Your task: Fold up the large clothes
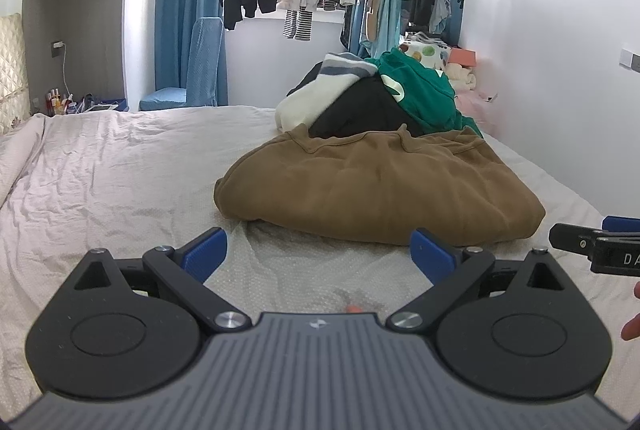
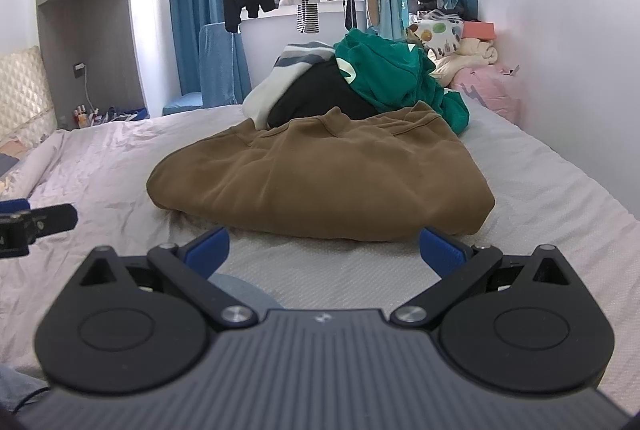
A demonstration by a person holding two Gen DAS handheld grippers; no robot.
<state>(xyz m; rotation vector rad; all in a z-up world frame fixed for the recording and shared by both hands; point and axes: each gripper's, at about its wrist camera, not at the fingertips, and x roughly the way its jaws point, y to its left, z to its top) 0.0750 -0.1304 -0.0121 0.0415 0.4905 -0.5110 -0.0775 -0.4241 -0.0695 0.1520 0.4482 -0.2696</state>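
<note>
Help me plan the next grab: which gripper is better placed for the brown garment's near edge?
Right, probably. The brown garment lies centred ahead of the open right gripper; from the open left gripper it sits off to the right.

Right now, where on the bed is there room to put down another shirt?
The bed sheet is bare left of the brown sweatshirt, out toward the headboard. It's crowded behind the sweatshirt, where the green hoodie tops a clothes pile.

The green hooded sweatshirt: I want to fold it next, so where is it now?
The green hooded sweatshirt tops the clothes pile on the bed, right of centre in both views, over a black garment and behind the folded brown sweatshirt.
</note>
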